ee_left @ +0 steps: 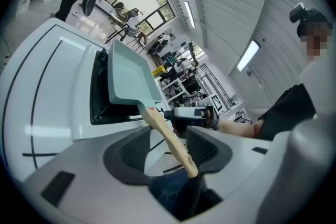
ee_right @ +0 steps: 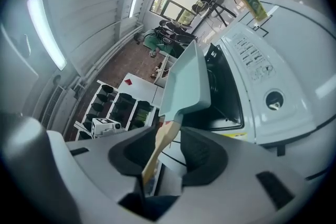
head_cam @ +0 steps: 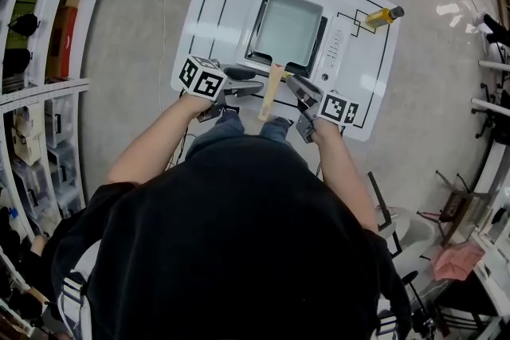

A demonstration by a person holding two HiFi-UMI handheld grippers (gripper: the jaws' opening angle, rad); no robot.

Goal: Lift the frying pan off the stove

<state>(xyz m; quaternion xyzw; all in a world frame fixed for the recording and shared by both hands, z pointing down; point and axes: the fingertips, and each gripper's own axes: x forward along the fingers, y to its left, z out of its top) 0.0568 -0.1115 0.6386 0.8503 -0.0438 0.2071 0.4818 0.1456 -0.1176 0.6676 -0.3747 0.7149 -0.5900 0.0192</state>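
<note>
The frying pan [head_cam: 288, 29] sits on the stove [head_cam: 335, 48]. Its wooden handle [head_cam: 271, 91] points toward the person and lies between the open jaws of the left hand-held gripper [head_cam: 243, 85] and the right hand-held gripper [head_cam: 301, 91].

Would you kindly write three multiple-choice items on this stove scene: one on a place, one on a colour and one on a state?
1. Where does the frying pan sit?
A on the stove
B on the floor
C on a shelf

2. What colour is the bottle?
A red
B yellow
C blue

3. How do the jaws of the left gripper stand?
A clamped on the wooden handle
B apart, with the handle between them
C shut, away from the handle

Answers:
1 A: the head view shows it on the burner.
2 B: it is yellow with a dark cap.
3 B: gaps show beside the handle.
</note>
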